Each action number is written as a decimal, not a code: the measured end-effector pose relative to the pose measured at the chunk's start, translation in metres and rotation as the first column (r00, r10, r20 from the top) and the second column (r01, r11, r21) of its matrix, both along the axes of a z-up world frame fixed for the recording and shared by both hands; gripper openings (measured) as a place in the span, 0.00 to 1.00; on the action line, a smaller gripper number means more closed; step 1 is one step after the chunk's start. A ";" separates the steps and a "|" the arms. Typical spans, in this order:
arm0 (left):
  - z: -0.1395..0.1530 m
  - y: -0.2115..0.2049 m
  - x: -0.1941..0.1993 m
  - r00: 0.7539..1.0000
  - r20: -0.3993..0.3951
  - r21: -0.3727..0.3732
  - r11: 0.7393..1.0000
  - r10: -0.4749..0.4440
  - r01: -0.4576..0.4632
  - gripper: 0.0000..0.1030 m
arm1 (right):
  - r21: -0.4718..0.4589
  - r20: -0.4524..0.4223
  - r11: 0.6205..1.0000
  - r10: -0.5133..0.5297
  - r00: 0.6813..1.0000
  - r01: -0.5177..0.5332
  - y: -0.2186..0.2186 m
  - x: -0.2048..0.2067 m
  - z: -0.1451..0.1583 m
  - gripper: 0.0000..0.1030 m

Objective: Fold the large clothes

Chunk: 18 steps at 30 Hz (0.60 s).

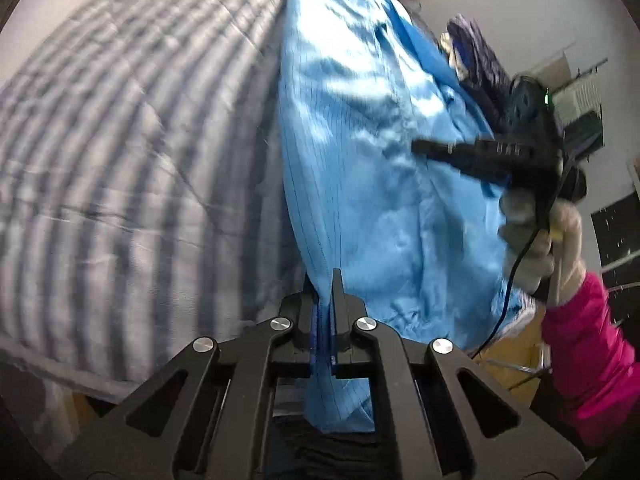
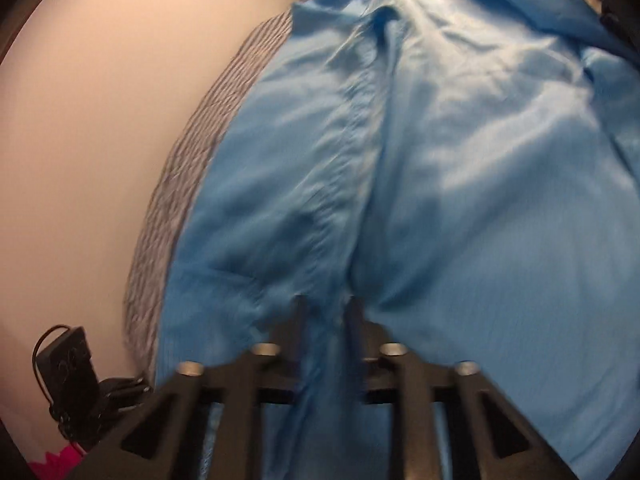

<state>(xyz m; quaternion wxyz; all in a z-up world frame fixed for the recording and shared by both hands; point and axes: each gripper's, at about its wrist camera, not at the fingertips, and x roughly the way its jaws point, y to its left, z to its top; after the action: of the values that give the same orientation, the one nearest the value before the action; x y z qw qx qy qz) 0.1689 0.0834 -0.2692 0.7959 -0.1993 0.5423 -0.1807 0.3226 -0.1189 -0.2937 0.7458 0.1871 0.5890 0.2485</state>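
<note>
Slippage is the main risk: the blue garment (image 1: 360, 160) looks thin and glossy, and each hand-held gripper pinches only a narrow bunch of it, so a quick pull could draw the fabric out of the jaws. The left hand-held gripper (image 1: 325, 300) is closed tight on a gathered edge that hangs down between its fingers. The right hand-held gripper (image 2: 325, 312) is likewise clamped on a pleat of the cloth, though that view is blurred. A dragged hem could also catch and rumple the striped bedcover (image 1: 120, 140) beneath. The garment lies spread on the bed, partly lifted at the near edges. Seen from the left wrist, its long axis runs away from the gripper toward the far end of the bed, with a long seam (image 2: 352, 120) following that line in the right wrist view.
</note>
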 end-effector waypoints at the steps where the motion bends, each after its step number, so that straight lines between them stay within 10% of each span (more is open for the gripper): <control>1: 0.003 0.006 -0.002 1.000 0.009 0.003 1.000 0.009 -0.009 0.02 | -0.006 0.012 1.000 0.008 1.000 -0.007 0.006 -0.002 0.002 0.03; 5: -0.003 0.012 -0.001 1.000 -0.015 -0.007 1.000 0.026 -0.026 0.02 | -0.009 -0.011 0.999 0.041 0.999 -0.041 0.026 -0.009 -0.006 0.03; 7: -0.011 0.008 0.000 0.998 -0.050 0.001 1.000 0.027 -0.027 0.17 | -0.021 -0.006 0.999 0.042 0.999 -0.042 0.033 -0.013 -0.006 0.03; 10: -0.005 -0.001 -0.002 1.000 -0.003 0.053 0.998 0.012 -0.012 0.03 | 0.006 0.002 1.000 0.017 1.000 -0.017 0.033 -0.012 -0.002 0.01; 18: -0.006 -0.005 -0.003 1.000 0.018 0.164 0.986 0.002 -0.005 0.10 | -0.078 0.065 0.996 0.037 0.997 -0.032 0.046 -0.013 -0.002 0.08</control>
<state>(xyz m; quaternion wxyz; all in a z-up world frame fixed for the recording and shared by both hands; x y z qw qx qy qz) 0.1654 0.0783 -0.2755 0.8147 -0.1326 0.5479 -0.1358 0.3097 -0.0734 -0.2957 0.7672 0.1395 0.5763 0.2445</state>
